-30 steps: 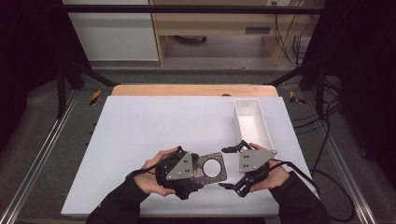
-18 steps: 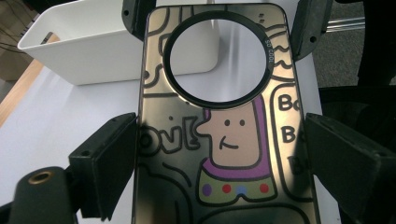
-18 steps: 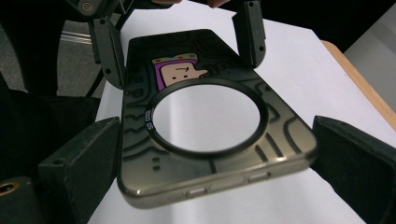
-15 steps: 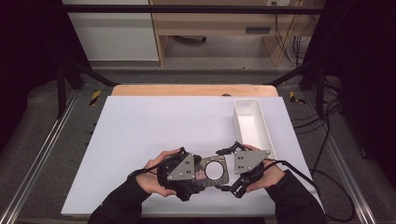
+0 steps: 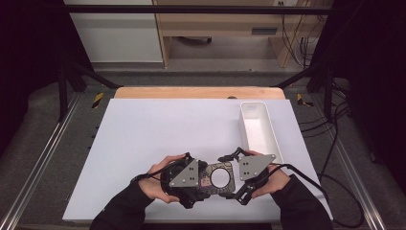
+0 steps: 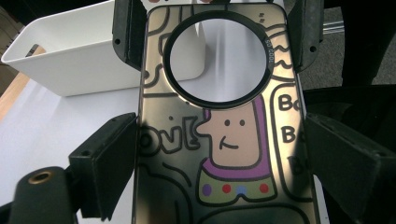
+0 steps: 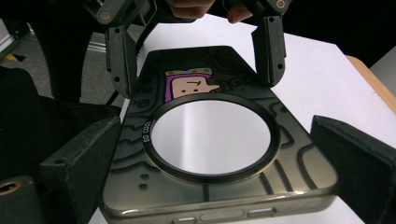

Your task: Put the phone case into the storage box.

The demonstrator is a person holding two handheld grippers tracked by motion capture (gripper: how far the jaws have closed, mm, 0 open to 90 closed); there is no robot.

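So I've got the phone case [image 5: 216, 178] clamped at one end in my left gripper [image 5: 207, 178] — held flat above the worktop [image 5: 158, 129] — while my right gripper [image 5: 231, 178], jaws spread, straddles the other end.

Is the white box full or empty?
Empty. The high view looks down into the white box and shows just its bare white bottom; the phone case is outside it, between both grippers.

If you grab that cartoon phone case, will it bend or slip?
The phone case looks thin with a big round hole, so it probably flexes a little and weighs little. Its glossy surface reflects light, so it may be slippery. It lies flat, so it is unlikely to roll.
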